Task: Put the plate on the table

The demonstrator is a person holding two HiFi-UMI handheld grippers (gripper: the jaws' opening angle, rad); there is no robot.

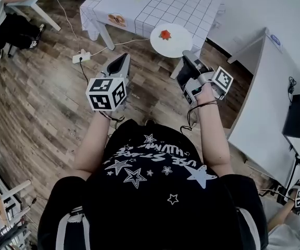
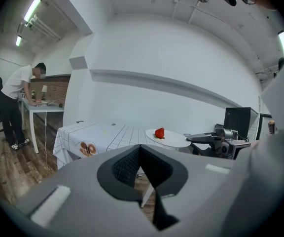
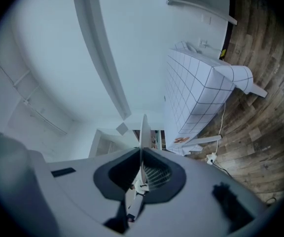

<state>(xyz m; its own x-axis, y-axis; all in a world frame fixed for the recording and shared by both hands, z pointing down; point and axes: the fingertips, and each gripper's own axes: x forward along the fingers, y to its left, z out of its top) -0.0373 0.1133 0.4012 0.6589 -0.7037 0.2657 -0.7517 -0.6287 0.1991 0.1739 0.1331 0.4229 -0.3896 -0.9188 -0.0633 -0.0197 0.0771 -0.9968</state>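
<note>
So your right gripper (image 1: 188, 57) is clamped down on the rim of the white plate (image 1: 175, 43), and in the right gripper view you can see the plate edge-on, pinched tight between the two jaws. There's a strawberry (image 1: 165, 34) sitting on the plate. The plate is up in the air, held out flat right at the near edge of the table (image 1: 139, 4) with the checked cloth, mostly over the wood floor (image 1: 40, 87). Your left gripper (image 1: 122, 60) is off to the side, jaws pressed together with nothing in them.
</note>
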